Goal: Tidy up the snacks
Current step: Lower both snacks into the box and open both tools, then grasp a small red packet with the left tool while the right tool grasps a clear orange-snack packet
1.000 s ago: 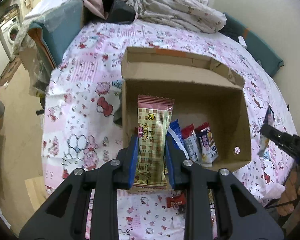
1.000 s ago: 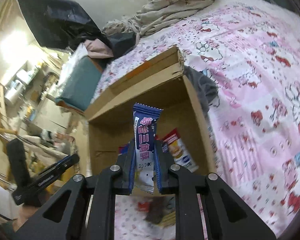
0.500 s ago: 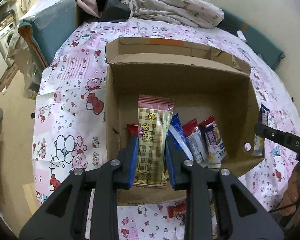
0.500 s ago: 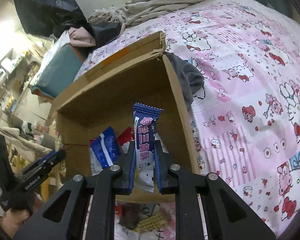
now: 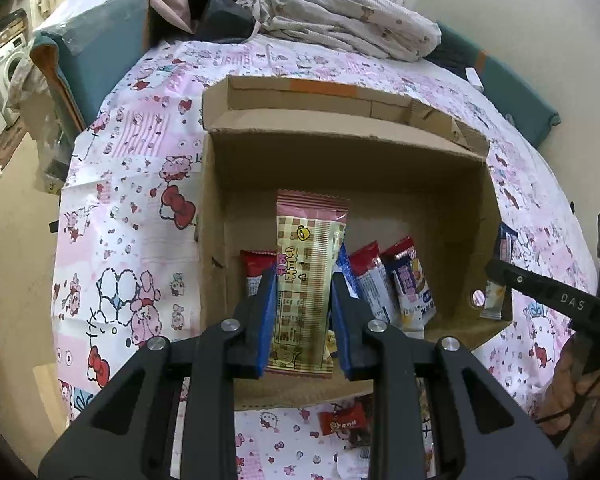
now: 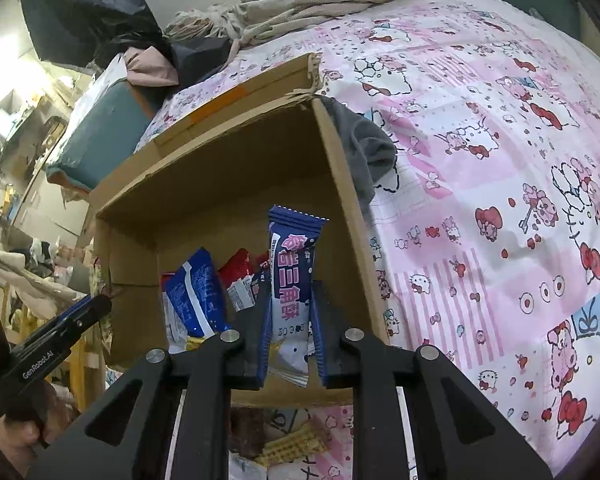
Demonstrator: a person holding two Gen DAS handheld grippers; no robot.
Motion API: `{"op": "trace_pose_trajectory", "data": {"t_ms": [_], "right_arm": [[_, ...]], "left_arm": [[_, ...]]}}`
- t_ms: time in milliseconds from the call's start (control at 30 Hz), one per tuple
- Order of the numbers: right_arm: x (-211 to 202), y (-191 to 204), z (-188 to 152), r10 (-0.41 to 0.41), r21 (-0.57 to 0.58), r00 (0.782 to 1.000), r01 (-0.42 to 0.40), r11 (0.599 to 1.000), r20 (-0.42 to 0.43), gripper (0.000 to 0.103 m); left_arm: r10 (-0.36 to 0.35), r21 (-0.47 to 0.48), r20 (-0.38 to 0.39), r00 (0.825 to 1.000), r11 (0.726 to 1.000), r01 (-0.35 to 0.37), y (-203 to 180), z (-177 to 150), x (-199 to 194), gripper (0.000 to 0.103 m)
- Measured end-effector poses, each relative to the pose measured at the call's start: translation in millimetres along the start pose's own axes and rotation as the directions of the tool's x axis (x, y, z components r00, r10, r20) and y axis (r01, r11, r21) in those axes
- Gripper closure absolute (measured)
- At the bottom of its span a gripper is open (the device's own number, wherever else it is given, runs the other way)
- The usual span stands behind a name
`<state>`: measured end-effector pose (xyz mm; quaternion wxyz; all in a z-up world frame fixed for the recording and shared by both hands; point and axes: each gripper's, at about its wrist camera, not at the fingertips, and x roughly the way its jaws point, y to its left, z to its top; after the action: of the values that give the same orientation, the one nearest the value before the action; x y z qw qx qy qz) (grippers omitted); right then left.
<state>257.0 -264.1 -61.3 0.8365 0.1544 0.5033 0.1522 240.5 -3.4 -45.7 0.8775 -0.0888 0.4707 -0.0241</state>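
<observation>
Two grippers each clench a snack upright over an open box. Centre frame, the left gripper grasps a tan wafer pack; the right gripper grasps a blue packet (print unreadable). Packets standing in the box are partly hidden behind both.

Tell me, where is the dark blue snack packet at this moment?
In the right wrist view, the dark blue snack packet stands upright between the right gripper's pads, over the cardboard box, near its right wall.
</observation>
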Motion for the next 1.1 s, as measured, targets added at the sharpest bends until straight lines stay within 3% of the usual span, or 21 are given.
{"op": "trace_pose_trajectory", "data": {"t_ms": [167,367,433,500,567,867,1000,1100], "right_arm": [[-4,2,1,0.029,0.001,1.000,-0.029,1.000,0.010,0.082],[-8,9,2,0.075,-0.017,0.997,-0.075,0.997,0.024,0.080],[-9,11,2,0.072,-0.020,0.997,-0.071,0.997,0.028,0.070],[-13,11,2,0.072,-0.013,0.996,-0.071,0.997,0.053,0.029],[-20,12,2,0.074,-0.014,0.993,-0.073,0.997,0.094,0.020],[-30,10,0,0.089,0.011,0.991,-0.090,0.996,0.104,0.020],[-38,11,-8,0.083,0.015,0.991,-0.086,0.996,0.106,0.020],[-45,11,-14,0.084,0.016,0.991,-0.086,0.996,0.107,0.020]], "left_arm": [[-0.004,-0.005,0.001,1.000,1.000,0.004,1,1,-1,0.079],[-0.008,-0.015,-0.004,1.000,1.000,0.008,-1,2,-2,0.068],[-0.010,-0.009,0.004,1.000,1.000,0.010,-4,2,-5,0.053],[-0.011,0.005,0.019,1.000,1.000,0.011,-6,0,-9,0.026],[-0.011,0.016,0.033,0.999,1.000,0.010,-8,-1,-13,0.015],[-0.018,0.004,0.056,0.998,1.000,0.018,-1,-4,-26,0.015],[-0.056,-0.017,0.046,0.997,0.998,0.056,7,-7,-34,0.015],[-0.038,-0.035,0.053,0.998,0.999,0.040,12,-8,-41,0.015]]}}
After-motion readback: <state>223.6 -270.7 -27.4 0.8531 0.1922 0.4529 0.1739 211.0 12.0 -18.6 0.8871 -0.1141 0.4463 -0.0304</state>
